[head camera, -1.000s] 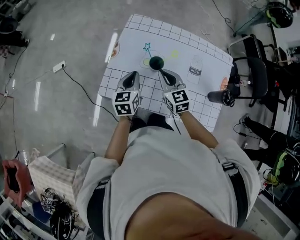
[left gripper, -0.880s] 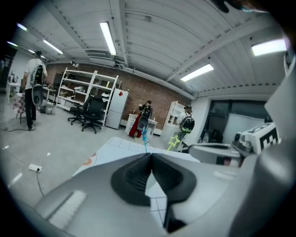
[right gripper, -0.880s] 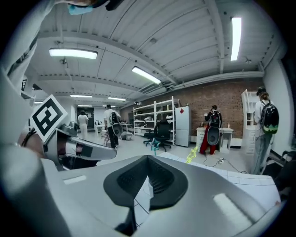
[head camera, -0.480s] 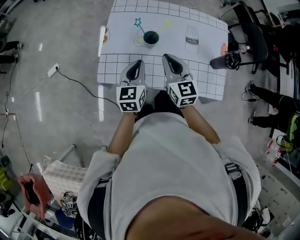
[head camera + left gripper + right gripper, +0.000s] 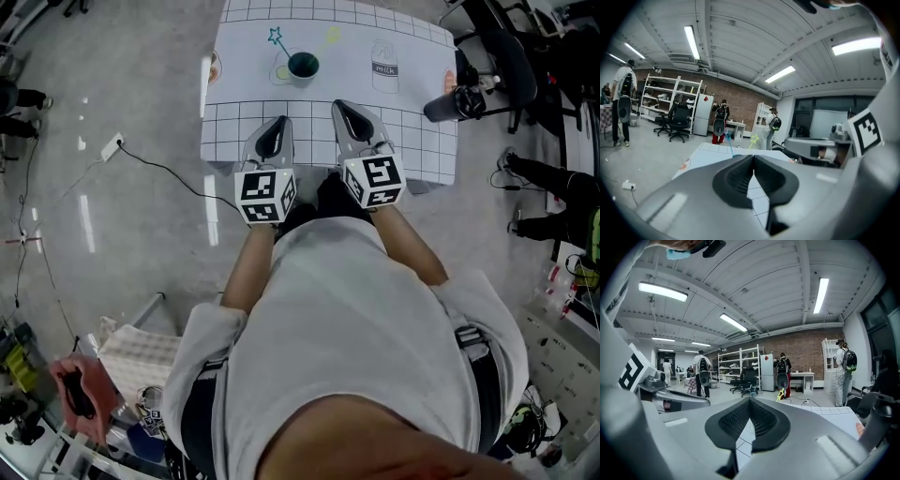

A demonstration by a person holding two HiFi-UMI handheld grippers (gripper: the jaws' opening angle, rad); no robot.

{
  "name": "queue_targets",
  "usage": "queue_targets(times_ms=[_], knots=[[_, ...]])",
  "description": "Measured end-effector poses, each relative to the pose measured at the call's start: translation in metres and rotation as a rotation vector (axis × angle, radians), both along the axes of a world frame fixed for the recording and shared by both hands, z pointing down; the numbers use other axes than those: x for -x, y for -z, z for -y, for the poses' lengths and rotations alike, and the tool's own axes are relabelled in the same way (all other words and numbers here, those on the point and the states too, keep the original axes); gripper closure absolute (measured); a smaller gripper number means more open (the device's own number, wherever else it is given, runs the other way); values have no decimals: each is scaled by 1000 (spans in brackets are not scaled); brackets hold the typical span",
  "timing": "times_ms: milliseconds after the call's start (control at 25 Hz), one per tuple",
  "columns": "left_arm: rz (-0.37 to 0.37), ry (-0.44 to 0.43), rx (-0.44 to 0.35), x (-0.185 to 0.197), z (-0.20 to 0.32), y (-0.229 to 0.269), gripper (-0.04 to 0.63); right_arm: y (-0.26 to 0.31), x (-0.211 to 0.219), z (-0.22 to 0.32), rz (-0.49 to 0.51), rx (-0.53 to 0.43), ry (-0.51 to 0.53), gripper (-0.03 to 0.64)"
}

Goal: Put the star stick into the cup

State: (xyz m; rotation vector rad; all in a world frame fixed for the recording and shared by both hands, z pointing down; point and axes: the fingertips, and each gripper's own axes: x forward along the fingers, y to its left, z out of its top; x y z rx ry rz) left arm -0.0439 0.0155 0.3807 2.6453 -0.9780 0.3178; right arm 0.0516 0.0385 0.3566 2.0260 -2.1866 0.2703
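A dark teal cup point(image 5: 303, 65) stands on the white gridded mat point(image 5: 412, 150) at the table's far side. A blue star stick point(image 5: 277, 40) leans out of it to the left, and a yellow-green star stick point(image 5: 328, 38) leans out to the right. My left gripper point(image 5: 279, 123) and right gripper point(image 5: 338, 106) hover side by side over the mat's near edge, well short of the cup. Both are shut with nothing between their jaws. In the left gripper view the blue star stick point(image 5: 728, 142) and the yellow-green star stick point(image 5: 754, 139) show past my left gripper point(image 5: 753, 157). In the right gripper view my right gripper point(image 5: 750, 401) also shows shut.
A clear milk bottle point(image 5: 385, 66) stands right of the cup. A black flask-like object point(image 5: 447, 106) and an office chair point(image 5: 511, 66) sit off the table's right edge. A cable point(image 5: 159, 169) runs across the floor on the left. People point(image 5: 782, 370) stand by shelves far behind.
Both grippers have drawn back from the cup to the mat's near edge, still shut. The head camera's view has shifted, so the table sits higher and squarer.
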Motion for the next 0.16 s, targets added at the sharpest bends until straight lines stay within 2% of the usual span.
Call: queue_targets(times_ms=[160], knots=[[-5, 3, 2, 2, -7, 1, 592, -3, 4, -8, 4, 13, 7, 618]])
